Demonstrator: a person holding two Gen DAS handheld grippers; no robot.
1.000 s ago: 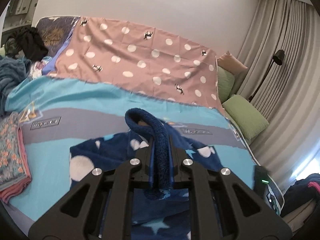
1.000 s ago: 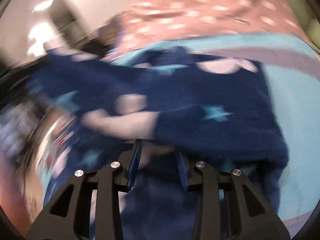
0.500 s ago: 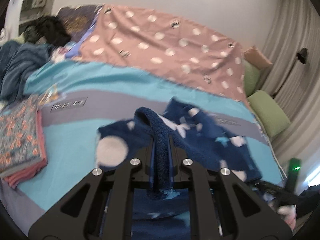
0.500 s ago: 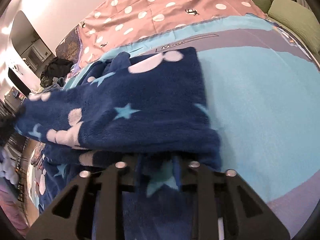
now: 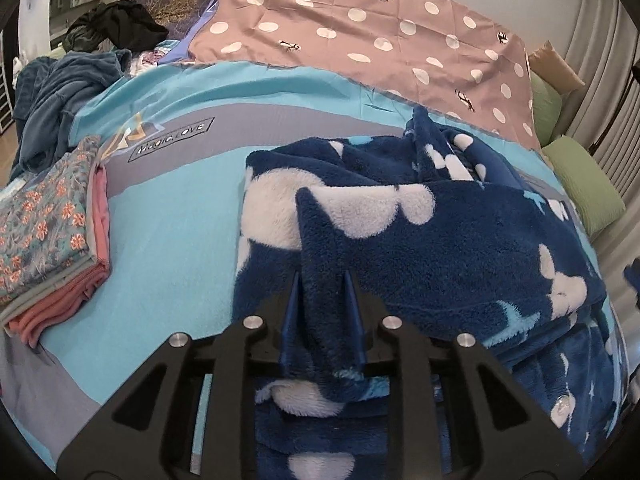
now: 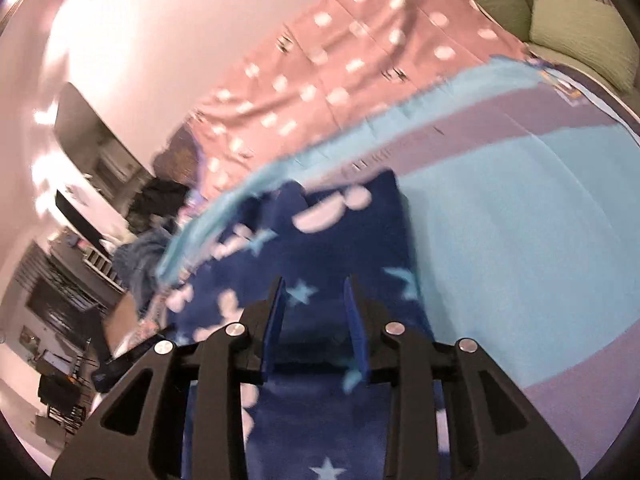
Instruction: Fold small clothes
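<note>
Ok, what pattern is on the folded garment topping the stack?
Orange-red flowers on grey-blue, on the folded floral garment, clearest in left wrist view.

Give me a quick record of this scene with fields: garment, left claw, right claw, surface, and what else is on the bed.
garment: navy fleece garment, stars and white blobs, partly folded
left claw: left claw opening, fleece fold between its fingers
right claw: right claw opening, nothing between the fingers, over the fleece
surface: blue and grey bedsheet
also on bed: folded floral stack, pink dotted sheet

Your right gripper (image 6: 314,304) hangs over the blue fleece garment (image 6: 340,248) on the bed (image 6: 520,248); its jaws are opening, and no cloth is pressed between them.
</note>
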